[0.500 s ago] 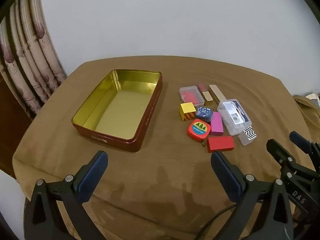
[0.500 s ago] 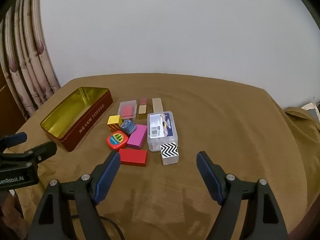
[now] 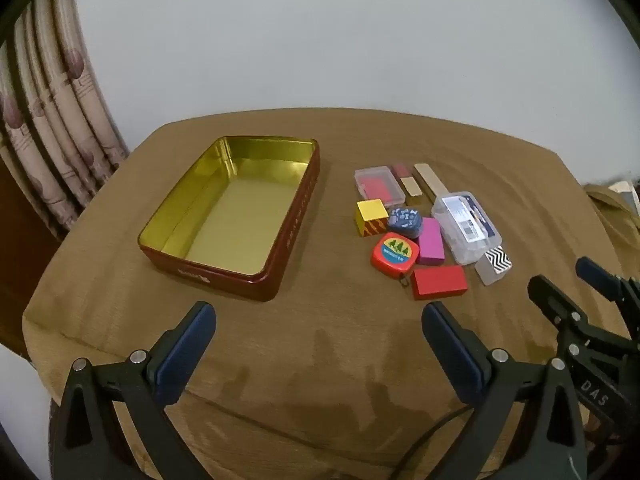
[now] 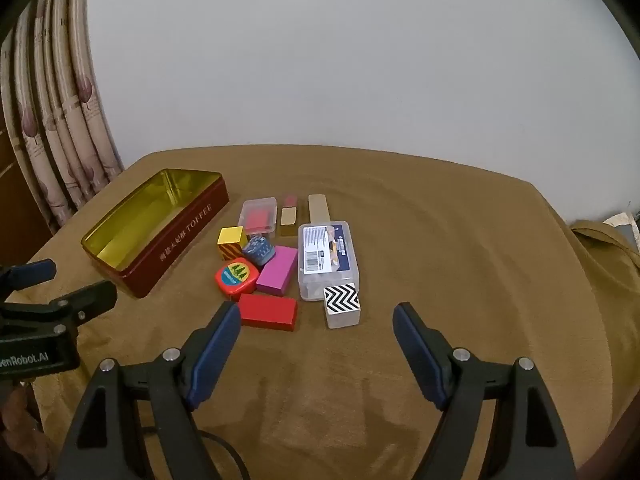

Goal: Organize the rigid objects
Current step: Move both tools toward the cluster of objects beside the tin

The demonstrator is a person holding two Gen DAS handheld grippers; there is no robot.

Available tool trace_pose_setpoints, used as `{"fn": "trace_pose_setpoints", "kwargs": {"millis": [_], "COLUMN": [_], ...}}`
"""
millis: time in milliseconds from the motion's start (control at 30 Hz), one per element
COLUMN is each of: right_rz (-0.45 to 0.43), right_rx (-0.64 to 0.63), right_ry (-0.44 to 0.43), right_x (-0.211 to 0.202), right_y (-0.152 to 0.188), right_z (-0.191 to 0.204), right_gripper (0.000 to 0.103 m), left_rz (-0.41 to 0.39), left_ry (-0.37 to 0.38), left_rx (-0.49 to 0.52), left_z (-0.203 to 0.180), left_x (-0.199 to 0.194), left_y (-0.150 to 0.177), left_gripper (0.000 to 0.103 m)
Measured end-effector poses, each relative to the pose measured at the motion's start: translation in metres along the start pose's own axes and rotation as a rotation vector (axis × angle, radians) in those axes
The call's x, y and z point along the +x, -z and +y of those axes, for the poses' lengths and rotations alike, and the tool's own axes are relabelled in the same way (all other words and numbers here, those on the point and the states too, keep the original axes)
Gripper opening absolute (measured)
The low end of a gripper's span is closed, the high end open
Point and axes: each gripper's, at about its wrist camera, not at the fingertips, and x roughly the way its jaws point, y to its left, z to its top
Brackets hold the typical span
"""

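Observation:
An open red tin with a gold inside (image 3: 240,216) stands empty on the brown table, also in the right wrist view (image 4: 160,224). Right of it lies a cluster: red block (image 3: 439,282) (image 4: 268,312), zigzag block (image 3: 494,265) (image 4: 342,305), magenta block (image 4: 277,270), red tape measure (image 4: 235,276), yellow cube (image 4: 231,242), blue patterned piece (image 4: 259,250), clear labelled box (image 4: 328,258), small clear box with red contents (image 4: 259,214). My left gripper (image 3: 318,320) is open and empty, near the tin's front. My right gripper (image 4: 316,320) is open and empty, just short of the red and zigzag blocks.
Thin tan and pink sticks (image 4: 319,208) lie at the cluster's back. Curtains (image 3: 48,120) hang at the left. The table edge drops off at the right, with cloth (image 4: 600,240) beyond. A white wall stands behind.
The right gripper has moved forward, closer to the blocks. The left gripper has hardly moved.

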Motion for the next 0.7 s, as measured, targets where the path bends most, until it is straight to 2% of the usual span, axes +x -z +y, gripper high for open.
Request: {"fn": "trace_pose_setpoints", "kwargs": {"millis": [700], "right_rz": [0.032], "right_rx": [-0.029], "right_ry": [0.009], "right_x": [0.019], "right_y": [0.004], "right_z": [-0.001], "right_gripper": [0.08], "left_rz": [0.067], "left_ry": [0.015], "left_rx": [0.003], "left_z": [0.002], "left_x": [0.033], "left_y": [0.011], "left_gripper": [0.103]}}
